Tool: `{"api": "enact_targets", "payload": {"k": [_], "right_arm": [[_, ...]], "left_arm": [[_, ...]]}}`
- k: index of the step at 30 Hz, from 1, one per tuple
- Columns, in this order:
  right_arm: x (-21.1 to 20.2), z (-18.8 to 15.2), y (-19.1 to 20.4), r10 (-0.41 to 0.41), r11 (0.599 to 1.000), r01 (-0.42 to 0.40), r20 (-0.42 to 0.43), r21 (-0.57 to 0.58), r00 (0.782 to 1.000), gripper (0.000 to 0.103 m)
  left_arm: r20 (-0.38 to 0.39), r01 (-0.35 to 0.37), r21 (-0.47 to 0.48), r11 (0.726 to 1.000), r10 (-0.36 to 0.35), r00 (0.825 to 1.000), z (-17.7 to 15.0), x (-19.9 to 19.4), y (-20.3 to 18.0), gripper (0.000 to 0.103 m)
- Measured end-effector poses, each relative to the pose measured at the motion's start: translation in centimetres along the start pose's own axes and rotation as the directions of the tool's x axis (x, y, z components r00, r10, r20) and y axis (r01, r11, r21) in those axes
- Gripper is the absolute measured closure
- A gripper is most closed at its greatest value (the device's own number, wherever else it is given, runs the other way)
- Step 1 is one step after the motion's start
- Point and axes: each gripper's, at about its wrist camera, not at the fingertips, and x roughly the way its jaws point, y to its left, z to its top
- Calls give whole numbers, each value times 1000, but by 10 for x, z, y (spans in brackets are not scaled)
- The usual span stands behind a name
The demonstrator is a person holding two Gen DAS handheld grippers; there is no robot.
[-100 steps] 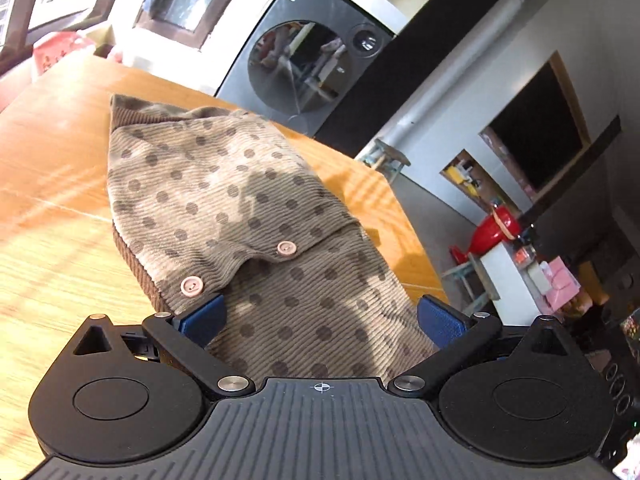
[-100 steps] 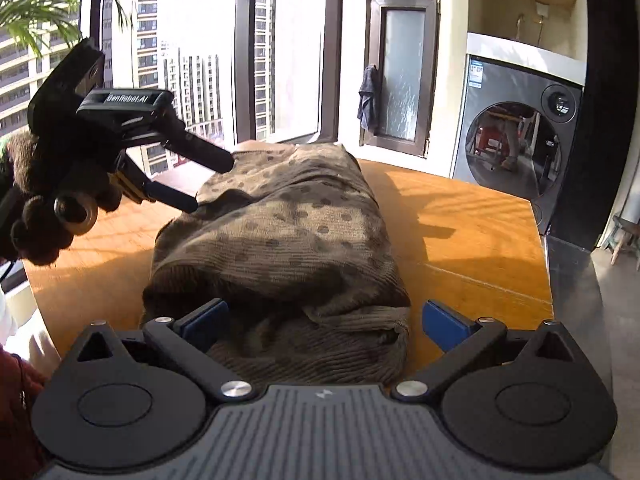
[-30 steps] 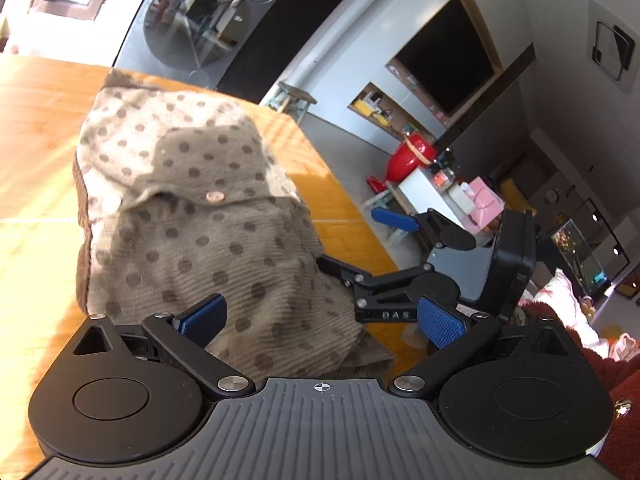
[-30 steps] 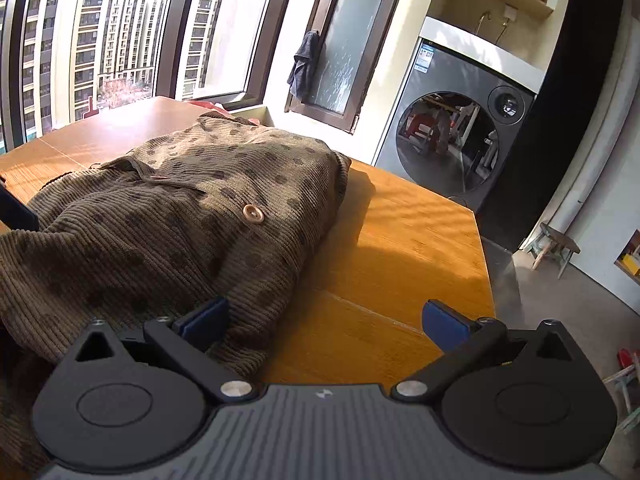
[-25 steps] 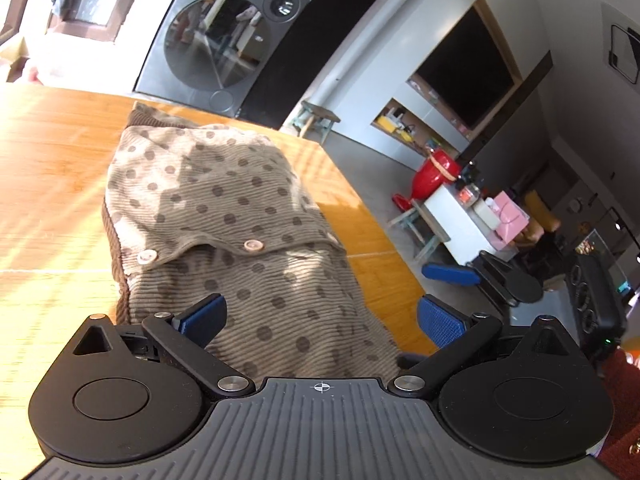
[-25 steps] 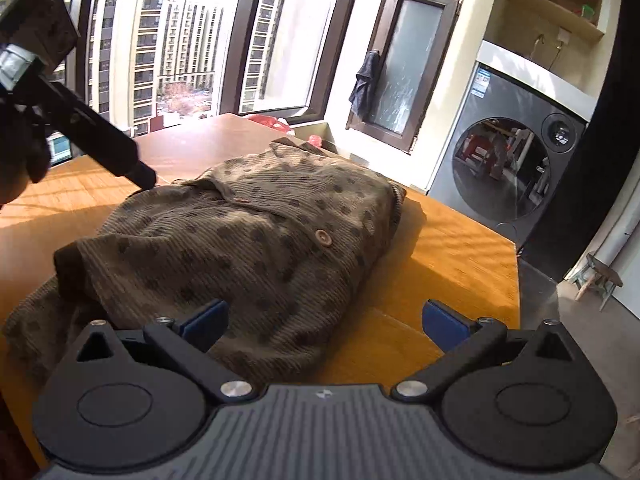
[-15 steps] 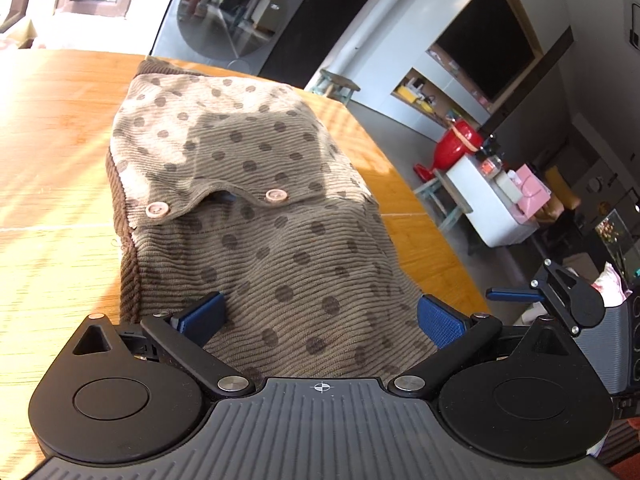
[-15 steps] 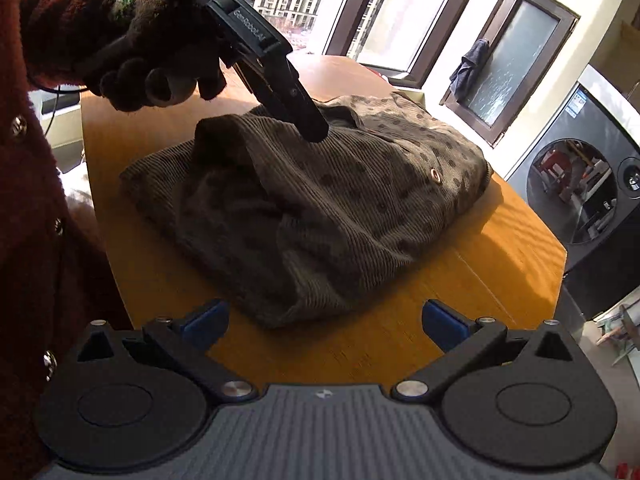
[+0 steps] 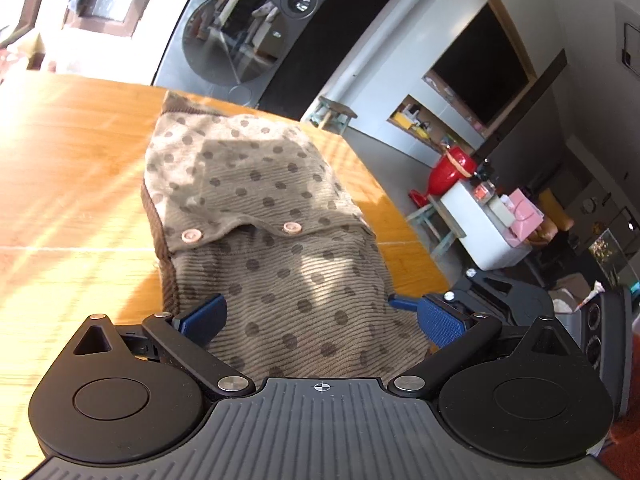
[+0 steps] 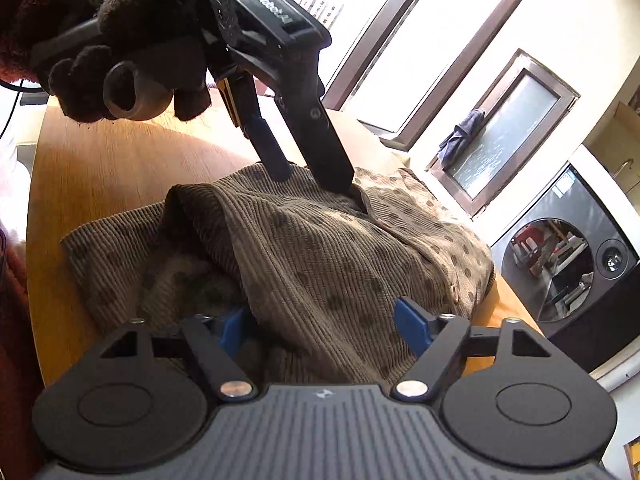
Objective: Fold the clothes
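1. A brown ribbed corduroy garment with dark polka dots [image 9: 264, 216] lies bunched in a rough fold on the orange-brown wooden bench [image 9: 68, 184], near the bench's right edge in the left wrist view.
2. Two round pinkish buttons [image 9: 192, 236] sit along a flap edge across the garment's middle.
3. In the right wrist view a thick fold of the cloth [image 10: 320, 264] rises between the blue pads of the right tool [image 10: 326, 328]; its jaws are closing, and the pads do not yet visibly press the cloth.
4. The left tool [image 10: 310, 174] comes down from the upper left of that view, held by a dark fuzzy gloved hand [image 10: 120, 68]. Its fingertips [image 10: 276, 160] rest on the garment's far part, jaws spread wide and gripping nothing.
5. In the left wrist view the left tool's blue pads [image 9: 202, 316] straddle the garment's near end.
6. A grey front-loading washing machine with a round door [image 9: 240, 36] stands beyond the bench's far edge.
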Motion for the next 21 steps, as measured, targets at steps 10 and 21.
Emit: {"api": "enact_targets", "payload": {"k": [10,21], "right_arm": [[3,-17,-52,212,931,-173,-88,322,973,52],[-34,-42,-44,27,960,-19,-26,281,999,34]], "left_arm": [[-16,18,206,978,-15,1000,-2,10,-34,0],[-47,-173,39,984,175,983,14,68,-26,0]]}}
